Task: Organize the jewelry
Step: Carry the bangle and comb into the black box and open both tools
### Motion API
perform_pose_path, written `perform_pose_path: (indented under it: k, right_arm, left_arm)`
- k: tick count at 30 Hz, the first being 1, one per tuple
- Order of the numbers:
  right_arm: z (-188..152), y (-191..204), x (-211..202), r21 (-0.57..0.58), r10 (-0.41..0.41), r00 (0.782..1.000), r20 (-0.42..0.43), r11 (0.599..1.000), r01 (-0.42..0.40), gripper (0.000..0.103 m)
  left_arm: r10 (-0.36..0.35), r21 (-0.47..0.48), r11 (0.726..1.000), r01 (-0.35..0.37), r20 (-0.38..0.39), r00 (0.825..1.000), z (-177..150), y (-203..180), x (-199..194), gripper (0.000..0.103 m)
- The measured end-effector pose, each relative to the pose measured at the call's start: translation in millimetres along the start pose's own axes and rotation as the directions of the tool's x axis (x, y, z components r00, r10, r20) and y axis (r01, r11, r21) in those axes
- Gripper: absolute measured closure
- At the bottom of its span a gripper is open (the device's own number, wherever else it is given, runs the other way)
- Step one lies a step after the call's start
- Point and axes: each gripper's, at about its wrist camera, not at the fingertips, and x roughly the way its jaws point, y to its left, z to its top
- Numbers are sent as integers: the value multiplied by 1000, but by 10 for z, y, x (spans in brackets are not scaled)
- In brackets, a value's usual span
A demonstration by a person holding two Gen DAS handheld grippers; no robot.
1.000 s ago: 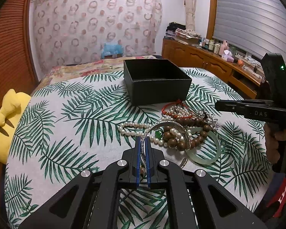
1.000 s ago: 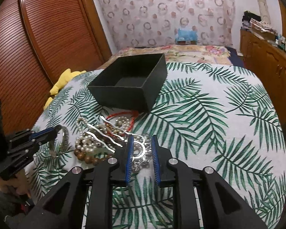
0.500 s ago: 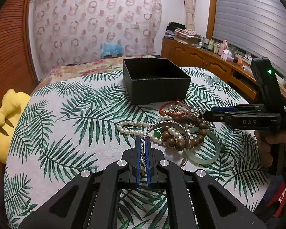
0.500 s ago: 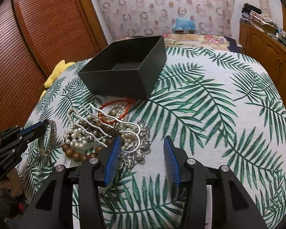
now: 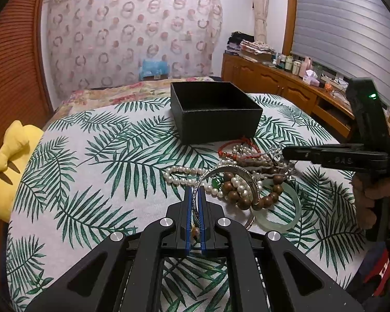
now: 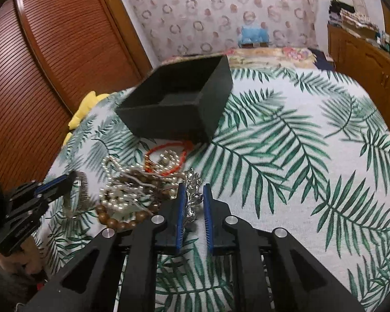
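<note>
CHANGE: right gripper [image 6: 191, 202] jaws just closed in around silver ornament [image 6: 192, 191], firm contact not confirmed | LEFT: left gripper [image 5: 194, 202] clamped on silver bangle [image 5: 227, 179] | PILE: jewelry beside empty black box [image 5: 215, 111] | STATUS: ornament pickup imminent

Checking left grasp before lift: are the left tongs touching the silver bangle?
Touching. The left wrist view shows the left tongs shut on the silver bangle, whose rim runs down between the blue pads with no gap.
</note>
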Motion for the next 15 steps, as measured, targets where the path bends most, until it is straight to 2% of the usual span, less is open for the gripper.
perform_pose_path:
  k: [2, 15]
  right_arm:
    - [46, 35, -94, -22, -5, 1000, 22, 1000, 5, 94]
    - [313, 112, -492, -142, -83, 989, 118, 985, 100, 95]
  left_arm:
    - [2, 0, 1000, -2, 3, 1000, 9, -4, -7, 99]
    - [6, 2, 1000, -6, 33, 999, 173, 19, -41, 99]
